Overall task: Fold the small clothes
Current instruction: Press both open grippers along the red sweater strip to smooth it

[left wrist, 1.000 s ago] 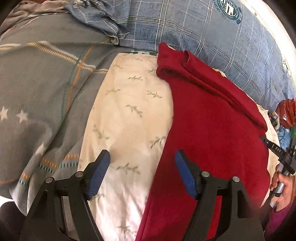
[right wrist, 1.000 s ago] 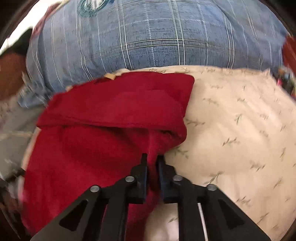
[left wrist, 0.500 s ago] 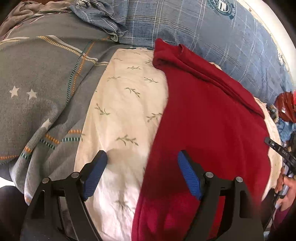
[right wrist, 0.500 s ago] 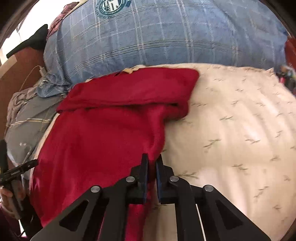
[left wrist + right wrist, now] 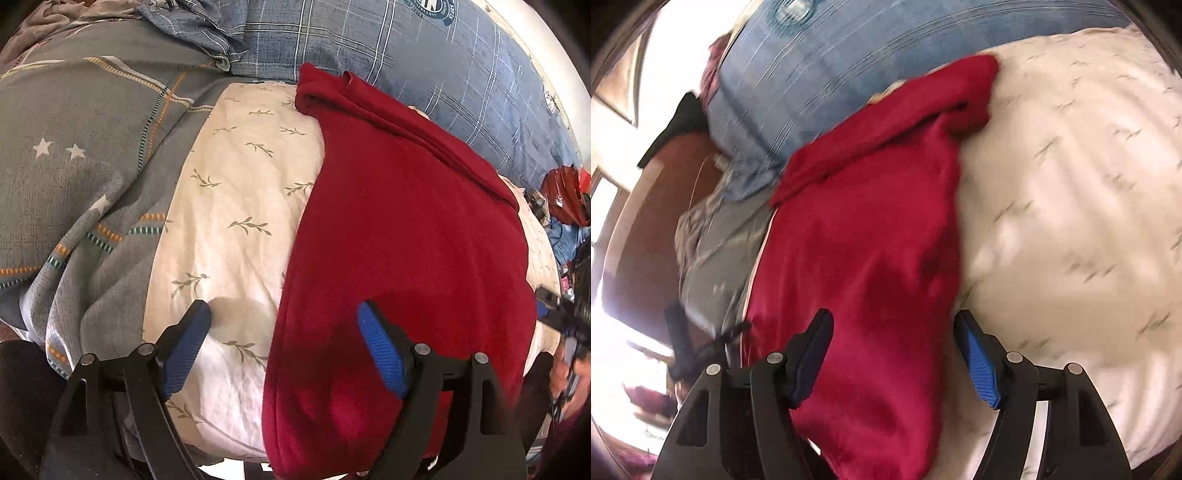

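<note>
Left wrist cam: red garment (image 5: 399, 236) lies flat on cream leaf-print sheet (image 5: 236, 206), grey blanket (image 5: 81, 155) beside. Left gripper (image 5: 284, 325) jaws wide, opening, straddling garment edge w/o pressing. Right gripper (image 5: 894, 332) jaws opening, garment between, released.

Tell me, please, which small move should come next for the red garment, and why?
Probably bring the left hand-held gripper down onto the near left edge of the red garment and close on it. Its jaws are opening astride that edge without touching it. The right hand-held gripper is opening too, with cloth between its jaws, so nothing grips the garment on the cream sheet.
</note>
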Tool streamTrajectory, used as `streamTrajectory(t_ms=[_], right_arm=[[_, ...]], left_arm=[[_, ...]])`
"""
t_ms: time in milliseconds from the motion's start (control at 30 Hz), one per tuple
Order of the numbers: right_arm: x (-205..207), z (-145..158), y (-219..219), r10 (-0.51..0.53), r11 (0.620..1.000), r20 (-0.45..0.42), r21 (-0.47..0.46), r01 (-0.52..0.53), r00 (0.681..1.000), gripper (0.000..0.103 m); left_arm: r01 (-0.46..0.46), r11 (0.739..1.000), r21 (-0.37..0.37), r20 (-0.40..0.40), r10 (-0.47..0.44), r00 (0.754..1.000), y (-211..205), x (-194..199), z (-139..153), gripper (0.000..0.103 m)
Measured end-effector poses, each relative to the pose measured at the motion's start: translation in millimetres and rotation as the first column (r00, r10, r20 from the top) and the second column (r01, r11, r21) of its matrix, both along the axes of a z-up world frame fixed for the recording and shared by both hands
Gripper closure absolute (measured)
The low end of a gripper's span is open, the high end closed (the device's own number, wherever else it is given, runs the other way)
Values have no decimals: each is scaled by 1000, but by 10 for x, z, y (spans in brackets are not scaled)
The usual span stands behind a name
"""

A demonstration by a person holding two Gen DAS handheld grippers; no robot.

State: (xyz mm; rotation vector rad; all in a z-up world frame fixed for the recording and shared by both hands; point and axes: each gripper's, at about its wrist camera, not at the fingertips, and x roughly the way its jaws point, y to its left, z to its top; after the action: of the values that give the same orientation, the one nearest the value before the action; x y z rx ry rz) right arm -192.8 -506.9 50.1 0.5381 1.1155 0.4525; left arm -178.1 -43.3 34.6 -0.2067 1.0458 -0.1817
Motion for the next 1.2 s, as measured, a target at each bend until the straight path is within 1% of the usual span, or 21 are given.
streamTrajectory(t_ms=[33,67,133,233,300,367,400,433,500,533,567,633,733,800,833,867,933,967,1033,1100,1200], right_arm=[[-23,5,57,16,1000,13,-14,-16,1000,42],[-52,12,125,34,999,23,-42,-33,999,67],[-72,32,235,96,989,17,-116,-93,995,93],[-139,195,181,111,981,68,-166,-99,991,93],[-190,300,79,96,979,88,-190,-78,991,93],[-215,316,3,70,969,83,-242,-48,994,93],[-227,293,-42,59,967,67,-250,-40,996,90],[-238,264,-108,38,972,48,-234,-26,998,87],[-248,218,-189,8,987,22,-160,-4,1000,70],[-255,165,-241,3,995,-4,-98,-3,1000,42],[-281,129,-267,0,998,-20,-69,-2,1000,31],[-311,64,-244,11,999,-38,-38,-13,999,31],[-337,6,-54,82,997,-36,7,-82,996,31],[-366,-48,113,138,990,-44,-15,-139,989,40],[-387,-37,193,170,984,-39,-48,-172,985,57],[-428,-5,280,224,971,-31,-82,-226,974,67],[-508,20,377,310,945,-53,-94,-314,949,67],[-556,13,380,329,936,-64,-108,-334,942,67],[-599,-25,367,330,931,-94,-131,-341,939,66],[-620,-82,332,323,936,-125,-105,-336,938,65],[-637,-56,311,314,941,-114,-97,-325,943,64]], left_arm=[[-3,1000,-2,1,3,1000,-3,0,1,20],[-6,1000,-7,2,6,1000,0,-4,2,20],[-10,999,-32,-4,10,1000,20,-7,10,20],[12,996,-86,-27,-14,1000,64,-56,55,20],[26,994,-106,-21,-28,999,78,-108,90,20],[23,995,-94,-11,-24,1000,74,-130,81,20],[23,996,-86,-17,-24,1000,67,-139,50,20],[25,996,-84,-26,-27,999,66,-151,27,20],[31,997,-75,-29,-34,999,40,-179,-13,20],[39,997,-61,-23,-40,999,21,-193,-9,20],[53,997,-49,-24,-54,998,-2,-199,-7,20],[83,996,-42,-28,-84,996,-42,-203,-7,20],[85,995,-44,-31,-86,996,-32,-211,-26,20],[87,995,-40,-24,-88,996,-36,-226,-32,20],[90,995,-35,-26,-91,995,-41,-243,-29,20],[95,995,-35,-31,-96,995,-41,-249,-27,20],[106,993,-44,-45,-108,993,-42,-294,-24,20],[109,993,-43,-47,-111,993,-43,-321,-26,20],[110,993,-34,-45,-112,993,-47,-369,-37,20],[106,994,-21,-44,-107,993,-63,-408,-45,20],[103,995,2,-46,-102,994,-85,-446,-57,20]])
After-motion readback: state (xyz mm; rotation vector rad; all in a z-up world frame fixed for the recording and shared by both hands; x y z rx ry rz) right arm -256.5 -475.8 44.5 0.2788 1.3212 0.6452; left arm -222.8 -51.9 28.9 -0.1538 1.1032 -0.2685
